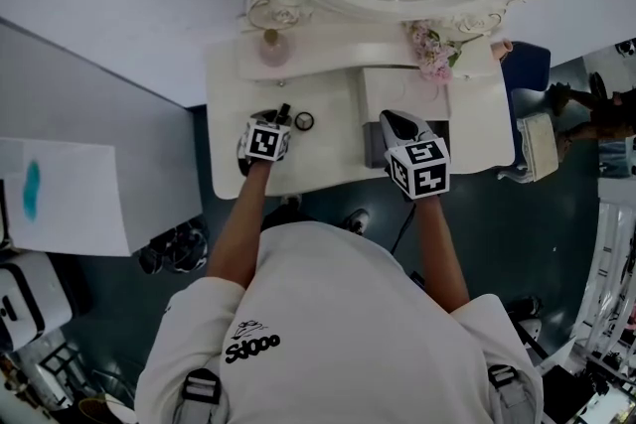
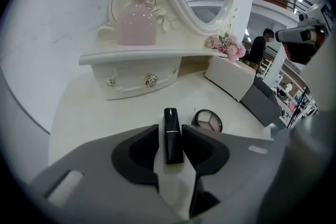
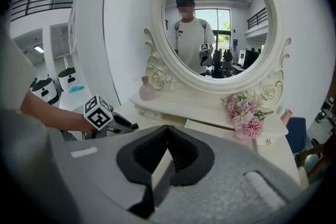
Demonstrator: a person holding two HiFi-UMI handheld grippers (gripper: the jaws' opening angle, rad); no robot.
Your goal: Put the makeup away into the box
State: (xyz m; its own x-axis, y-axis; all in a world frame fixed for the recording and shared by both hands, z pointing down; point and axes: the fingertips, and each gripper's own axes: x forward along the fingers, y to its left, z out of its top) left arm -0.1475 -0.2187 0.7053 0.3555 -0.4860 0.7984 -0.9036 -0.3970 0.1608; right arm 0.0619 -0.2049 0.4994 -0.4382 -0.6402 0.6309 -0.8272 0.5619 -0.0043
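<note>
Straddling, with left gripper's fingers spread, slim black lipstick tube lying on cream bench just beside round eyeshadow compact; holding right gripper's fingers pressed together, empty. Judging nothing stowed yet.

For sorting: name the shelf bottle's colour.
The bottle is pale pink, clearest in the left gripper view.

The lipstick is glossy, the tabletop smooth.

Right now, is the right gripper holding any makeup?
No, the right gripper has its jaws shut together in its own view, with nothing between them.
</note>
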